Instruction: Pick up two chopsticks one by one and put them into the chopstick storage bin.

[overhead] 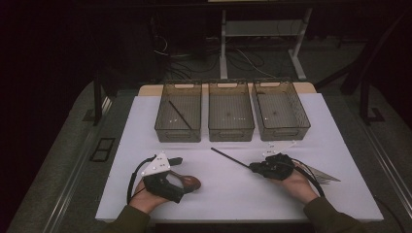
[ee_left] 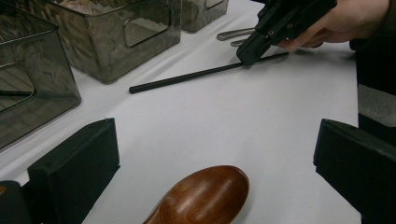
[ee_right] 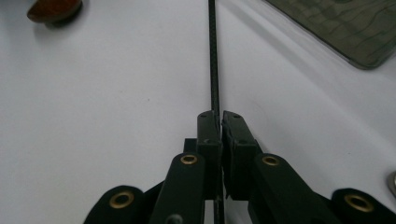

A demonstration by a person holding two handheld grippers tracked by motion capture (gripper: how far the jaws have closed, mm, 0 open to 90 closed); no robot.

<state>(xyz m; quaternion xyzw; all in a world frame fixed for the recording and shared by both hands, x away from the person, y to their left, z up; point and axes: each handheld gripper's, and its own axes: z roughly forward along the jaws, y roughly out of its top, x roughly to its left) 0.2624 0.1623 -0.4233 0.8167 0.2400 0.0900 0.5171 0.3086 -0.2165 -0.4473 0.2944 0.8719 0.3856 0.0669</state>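
We pinch the black stick point(overhead: 231, 158) in our right gripper point(overhead: 254, 167); it lies flat on the white table point(overhead: 233, 199), short of the three bins point(overhead: 231, 118). Our left gripper point(ee_left: 217, 154) gapes wide over the wooden spoon point(ee_left: 205, 196), bare table ahead.

no readable text, labels or numbers, perhaps too dim to tell on the bins point(overhead: 231, 116)

Three smoky plastic bins point(overhead: 231, 116) line the far edge of the white mat point(overhead: 160, 204). Two black chopsticks: one point(overhead: 231, 158) out on the mat, one point(overhead: 180, 115) inside the left bin. One wooden spoon point(overhead: 190, 182). Two grippers, left point(overhead: 171, 162) and right point(overhead: 256, 167). Some metal cutlery point(overhead: 324, 174) by the right hand, count unclear.
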